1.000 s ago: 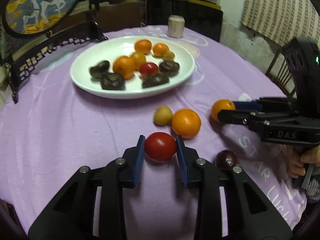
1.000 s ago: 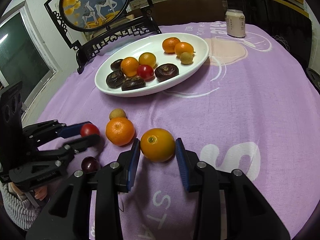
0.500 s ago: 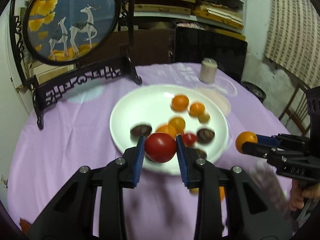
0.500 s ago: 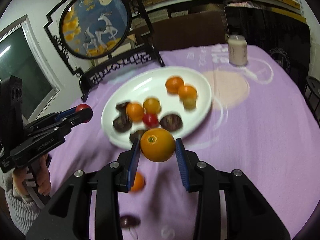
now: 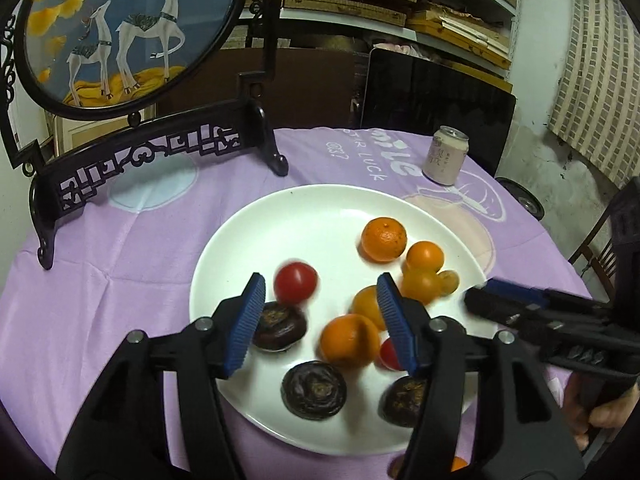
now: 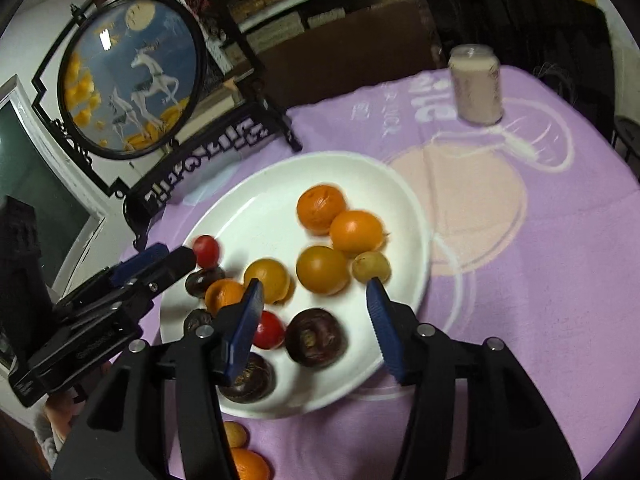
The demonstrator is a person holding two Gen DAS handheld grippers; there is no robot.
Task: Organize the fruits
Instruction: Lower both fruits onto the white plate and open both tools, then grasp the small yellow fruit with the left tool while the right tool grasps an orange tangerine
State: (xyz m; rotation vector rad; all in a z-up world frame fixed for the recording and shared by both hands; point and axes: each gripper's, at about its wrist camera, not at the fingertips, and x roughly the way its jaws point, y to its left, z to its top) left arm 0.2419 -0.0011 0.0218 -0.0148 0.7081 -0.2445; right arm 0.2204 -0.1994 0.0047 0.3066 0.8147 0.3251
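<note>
Fruits lie gathered on the white plate [image 5: 256,216] in the middle of the purple tablecloth [image 5: 120,264]. Going from your left: your left gripper [image 5: 320,320] hangs over the near edge of the plate, its jaws opening with blue pads spread and nothing pressed between them. The red tomato [image 5: 295,282], blurred, sits free on the plate just beyond its left pad, beside a dark round fruit [image 5: 279,325]. Further right come an orange [image 5: 349,340], a second dark fruit [image 5: 314,389], a small red tomato [image 6: 269,329] and a cluster of oranges with the largest [image 5: 383,238] at the far side. Your right gripper [image 6: 314,326] hovers over the near right part of the plate; its jaws are opening too, holding nothing, and a yellow-orange fruit [image 6: 322,269] lies on the plate between and beyond its pads. Off the plate, two small fruits [image 6: 240,448] rest on the cloth at its near edge. A pale can [image 6: 477,84] stands at the far right of the table.
</note>
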